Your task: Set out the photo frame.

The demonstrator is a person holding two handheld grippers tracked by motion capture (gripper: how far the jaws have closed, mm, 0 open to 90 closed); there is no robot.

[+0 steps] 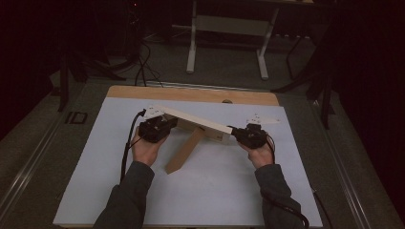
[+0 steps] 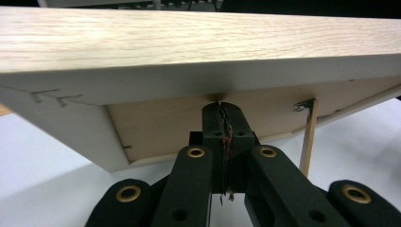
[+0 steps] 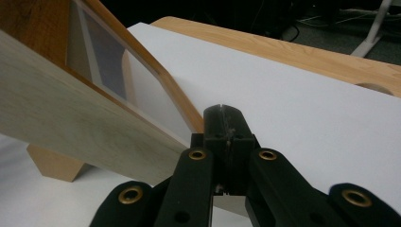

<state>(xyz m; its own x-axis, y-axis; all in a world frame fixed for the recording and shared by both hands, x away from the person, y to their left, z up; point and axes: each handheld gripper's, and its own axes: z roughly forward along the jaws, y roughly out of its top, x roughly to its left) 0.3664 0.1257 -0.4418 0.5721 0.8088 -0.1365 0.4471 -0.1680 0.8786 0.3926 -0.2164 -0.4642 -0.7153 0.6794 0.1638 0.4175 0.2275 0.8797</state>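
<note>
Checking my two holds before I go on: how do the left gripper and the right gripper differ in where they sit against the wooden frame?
The left gripper is tucked under the wooden frame at its raised, farther end; the right gripper meets the frame's nearer, lower end. The left gripper's tips butt up beneath the frame's white edge, while the right gripper's tips point past the frame's corner toward the white mat. Both have their jaws shut.

My left hand (image 1: 145, 151) and right hand (image 1: 260, 155) reach forward from grey sleeves, each gripping a black two-jaw gripper; the left gripper (image 2: 221, 109) and right gripper (image 3: 223, 113) both have their jaws pressed together, tips angled toward each other
</note>
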